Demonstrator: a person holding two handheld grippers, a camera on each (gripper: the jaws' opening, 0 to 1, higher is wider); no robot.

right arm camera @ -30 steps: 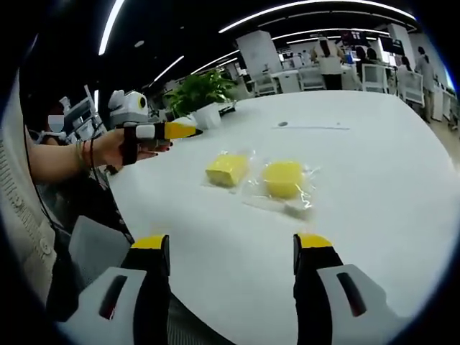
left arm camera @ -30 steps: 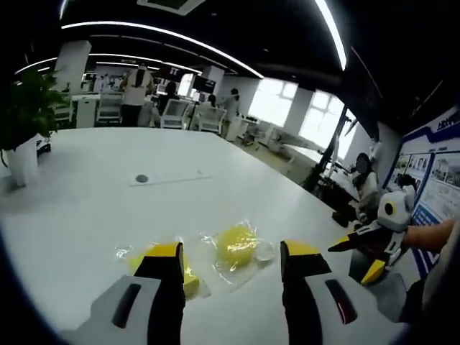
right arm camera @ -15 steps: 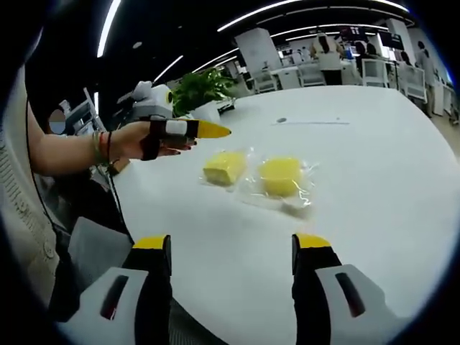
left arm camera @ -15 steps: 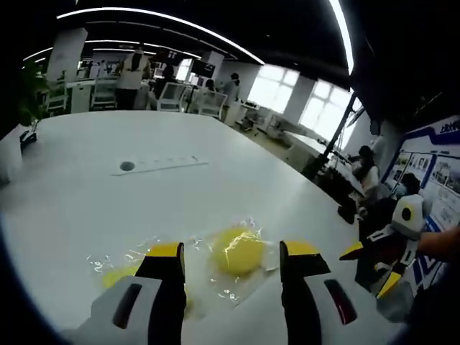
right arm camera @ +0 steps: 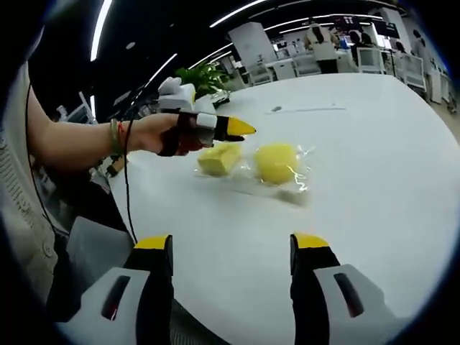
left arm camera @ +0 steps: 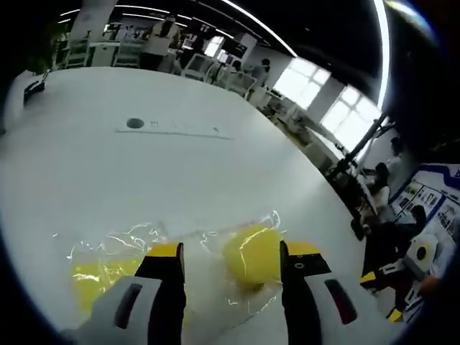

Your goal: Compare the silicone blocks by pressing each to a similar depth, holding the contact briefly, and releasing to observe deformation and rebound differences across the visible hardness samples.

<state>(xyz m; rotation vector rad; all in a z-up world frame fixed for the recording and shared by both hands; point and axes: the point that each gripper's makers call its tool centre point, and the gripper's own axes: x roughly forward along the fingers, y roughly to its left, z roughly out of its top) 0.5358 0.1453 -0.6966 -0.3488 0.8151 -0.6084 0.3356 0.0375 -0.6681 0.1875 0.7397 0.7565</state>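
Silicone blocks, two yellow ones each in a clear plastic bag, lie side by side on the white table. In the right gripper view we see the squarish block to the left and the round block to the right, their wrappers touching. In the left gripper view the round block sits between our jaws, nearer the right jaw, and the squarish block lies partly behind the left jaw.

We hold the left gripper with its jaws wide apart, gripping nothing; whether the tips touch the bags we cannot tell. From the right gripper view, that left gripper hangs just above the squarish block, its yellow tips pointing toward the round block, with our hand wrapped round it and a bracelet on the wrist.

Our right gripper stands well back from both blocks, jaws spread wide and empty over bare tabletop.

Far off on the table are a long strip with a round grommet, a potted plant at the far edge, and people by chairs beyond.
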